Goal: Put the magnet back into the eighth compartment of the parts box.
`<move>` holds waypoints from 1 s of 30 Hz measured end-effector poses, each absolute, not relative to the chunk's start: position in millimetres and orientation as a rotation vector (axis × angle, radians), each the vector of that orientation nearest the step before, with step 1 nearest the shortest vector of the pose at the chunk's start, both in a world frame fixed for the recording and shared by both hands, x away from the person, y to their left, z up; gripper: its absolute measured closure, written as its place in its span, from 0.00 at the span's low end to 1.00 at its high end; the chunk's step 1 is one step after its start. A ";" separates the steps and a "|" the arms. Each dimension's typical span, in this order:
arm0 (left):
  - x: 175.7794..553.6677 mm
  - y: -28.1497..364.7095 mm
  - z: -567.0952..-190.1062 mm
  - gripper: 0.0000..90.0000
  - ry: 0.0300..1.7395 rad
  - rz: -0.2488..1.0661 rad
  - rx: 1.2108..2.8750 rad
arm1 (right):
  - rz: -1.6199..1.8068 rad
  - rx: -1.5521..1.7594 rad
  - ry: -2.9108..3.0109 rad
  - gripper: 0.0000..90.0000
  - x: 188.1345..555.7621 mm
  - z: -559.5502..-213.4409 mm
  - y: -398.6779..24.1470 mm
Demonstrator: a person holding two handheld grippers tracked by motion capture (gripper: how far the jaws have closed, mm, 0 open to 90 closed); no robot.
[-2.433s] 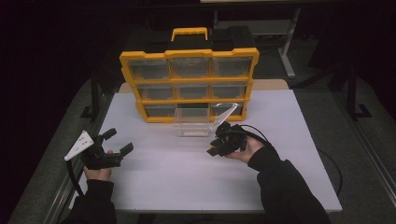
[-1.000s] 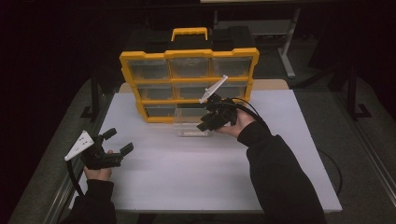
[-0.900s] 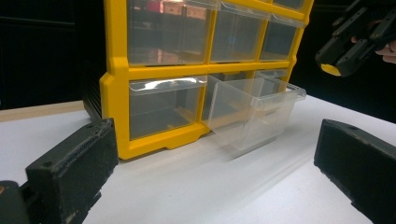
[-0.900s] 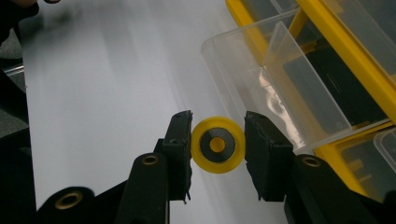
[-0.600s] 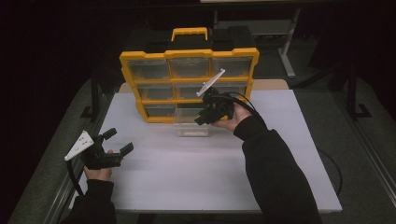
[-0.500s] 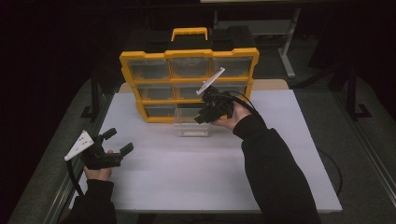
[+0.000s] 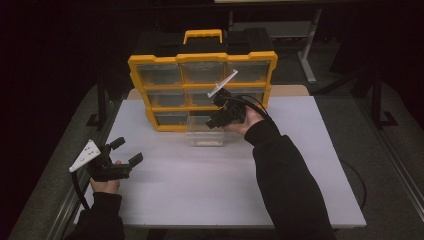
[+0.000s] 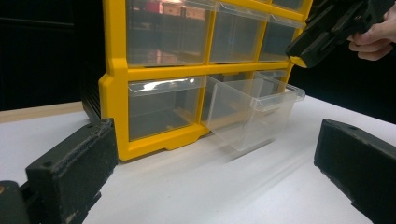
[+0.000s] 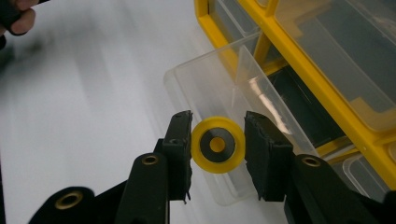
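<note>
Since the earlier frames, carried up from the table front to above the pulled-out clear drawer (image 7: 205, 131): right gripper (image 7: 216, 120), seen from above against the yellow organizer (image 7: 200, 90). Left gripper (image 7: 120, 159) parked at the white table's (image 7: 200, 190) near left corner, jaws spread wide.

From the left gripper view: both black jaws far apart and empty, drawer (image 8: 250, 112) sticking out of the bottom row, tilted down onto the table.

From the right gripper view: right gripper (image 9: 218, 142) clamped on a yellow wheel (image 9: 218, 144) with dark hub, held directly over the open drawer (image 9: 210, 88).
</note>
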State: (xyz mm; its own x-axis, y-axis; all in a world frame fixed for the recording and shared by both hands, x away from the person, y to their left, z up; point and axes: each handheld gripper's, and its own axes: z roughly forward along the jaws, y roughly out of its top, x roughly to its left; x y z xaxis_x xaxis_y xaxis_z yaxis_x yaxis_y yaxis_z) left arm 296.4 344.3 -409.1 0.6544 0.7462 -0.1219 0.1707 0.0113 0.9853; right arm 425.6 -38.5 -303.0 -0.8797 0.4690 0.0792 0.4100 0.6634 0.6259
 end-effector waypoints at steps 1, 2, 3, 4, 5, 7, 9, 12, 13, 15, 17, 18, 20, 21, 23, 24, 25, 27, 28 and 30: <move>296.4 344.3 -409.2 0.00 0.793 0.531 1.525 | 1.017 0.739 2.783 0.68 426.9 -304.1 -37.9; 296.4 344.3 -409.1 0.00 0.793 0.532 1.525 | 1.015 0.748 2.784 0.68 427.6 -305.1 -37.1; 296.5 344.3 -409.1 0.00 0.792 0.532 1.525 | 1.013 0.745 2.783 0.68 428.7 -306.2 -36.3; 296.5 344.2 -409.0 0.00 0.792 0.532 1.524 | 1.015 0.748 2.783 0.68 429.6 -307.4 -35.5; 296.5 344.2 -409.0 0.00 0.792 0.532 1.524 | 1.015 0.751 2.784 0.68 430.6 -308.3 -34.9; 296.5 344.1 -409.0 0.00 0.792 0.531 1.524 | 1.019 0.764 2.784 0.68 432.1 -309.9 -33.7; 296.7 344.1 -409.0 0.00 0.792 0.531 1.524 | 1.018 0.769 2.783 0.68 433.6 -311.5 -32.5; 296.7 344.1 -409.0 0.00 0.791 0.531 1.524 | 1.018 0.778 2.782 0.68 435.8 -314.1 -30.6; 296.7 344.0 -409.0 0.00 0.791 0.529 1.523 | 1.017 0.784 2.781 0.68 436.4 -314.8 -30.1; 296.9 343.8 -408.9 0.00 0.791 0.529 1.522 | 1.021 0.786 2.780 0.68 437.7 -316.3 -29.0; 297.0 343.8 -408.9 0.00 0.789 0.529 1.525 | 1.014 0.788 2.775 0.68 438.5 -318.1 -27.2; 297.2 343.8 -409.0 0.00 0.790 0.528 1.526 | 1.009 0.792 2.772 0.67 439.1 -319.3 -26.3; 297.0 343.9 -408.9 0.00 0.789 0.527 1.524 | 1.010 0.809 2.770 0.58 440.3 -321.3 -24.9; 296.8 343.8 -408.8 0.00 0.789 0.528 1.522 | 1.010 0.815 2.769 0.54 440.8 -322.1 -24.4; 296.8 344.1 -408.8 0.00 0.789 0.528 1.524 | 0.997 0.827 2.760 0.48 440.7 -322.9 -23.8; 297.0 344.1 -408.9 0.00 0.790 0.528 1.523 | 1.001 0.829 2.761 0.45 440.6 -323.1 -23.8; 297.0 344.1 -408.9 0.00 0.790 0.528 1.524 | 0.998 0.835 2.754 0.41 440.0 -322.7 -23.8; 297.0 344.0 -408.8 0.00 0.791 0.532 1.522 | 1.012 0.843 2.755 0.34 439.3 -321.9 -24.5; 296.9 343.9 -408.7 0.00 0.792 0.534 1.521 | 1.017 0.839 2.750 0.30 438.8 -321.5 -25.0; 296.6 343.9 -408.4 0.00 0.792 0.537 1.522 | 1.023 0.852 2.750 0.20 437.8 -320.8 -25.8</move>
